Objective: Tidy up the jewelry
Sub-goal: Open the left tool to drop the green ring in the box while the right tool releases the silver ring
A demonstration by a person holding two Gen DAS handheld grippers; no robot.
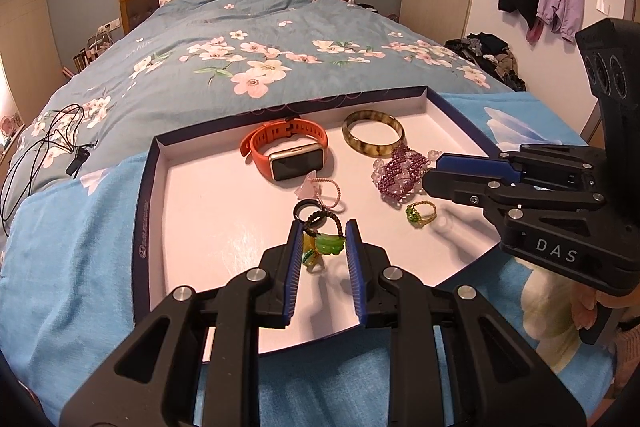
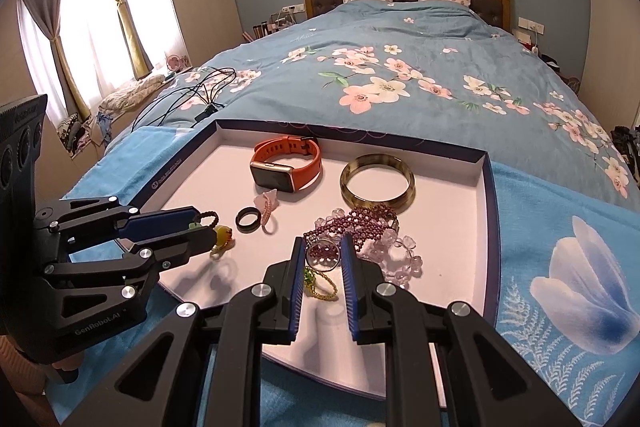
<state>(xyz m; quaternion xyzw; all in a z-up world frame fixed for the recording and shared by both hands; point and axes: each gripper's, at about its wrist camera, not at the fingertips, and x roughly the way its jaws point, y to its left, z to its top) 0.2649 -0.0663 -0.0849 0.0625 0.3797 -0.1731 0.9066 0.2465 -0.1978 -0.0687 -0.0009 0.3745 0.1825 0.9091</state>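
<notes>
Several jewelry pieces in shallow white tray: orange watch, amber bangle, purple beads, left gripper narrowly parted around green pendant, right gripper narrowly parted over ring, grip unclear.

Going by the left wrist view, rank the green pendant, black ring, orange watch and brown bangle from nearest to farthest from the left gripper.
From the left gripper:
1. Green pendant, between the fingers.
2. Black ring, just beyond the fingertips, slightly left.
3. Orange watch, farther back, centre of the tray.
4. Brown bangle, back right, near the far wall.
</notes>
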